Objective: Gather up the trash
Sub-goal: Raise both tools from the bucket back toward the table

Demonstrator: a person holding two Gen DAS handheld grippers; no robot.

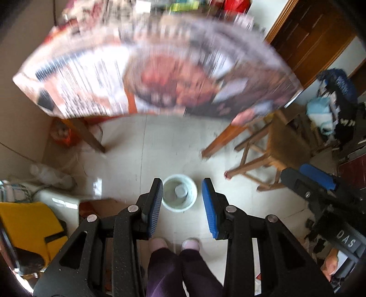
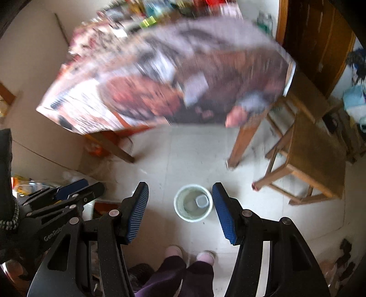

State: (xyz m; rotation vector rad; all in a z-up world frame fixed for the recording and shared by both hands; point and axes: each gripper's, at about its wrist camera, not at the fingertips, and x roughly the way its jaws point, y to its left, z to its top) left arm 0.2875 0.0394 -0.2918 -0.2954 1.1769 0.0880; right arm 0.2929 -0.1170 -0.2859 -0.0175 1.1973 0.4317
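Your left tongs (image 1: 182, 201): released, nothing between blue pads. Your right tongs (image 2: 180, 206): released too, wider gap, empty. White waste bin (image 1: 179, 193) on tiled floor (image 1: 228, 219) below both tongs, in front of your slippered feet (image 1: 191, 243); small container (image 2: 202, 201) lies inside. Blurred print-covered bench (image 1: 146, 75) beyond; wooden stool (image 1: 274, 146) right.

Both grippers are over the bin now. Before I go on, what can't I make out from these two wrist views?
- Table top: motion-blurred in both views; any trash left on it is unreadable.
- Contents of the white bin: too small; one pale container shows, nothing more.
- Clutter at the table's far edge: blurred, cut off by the frame.
- Floor behind the left gripper and right gripper: hidden.
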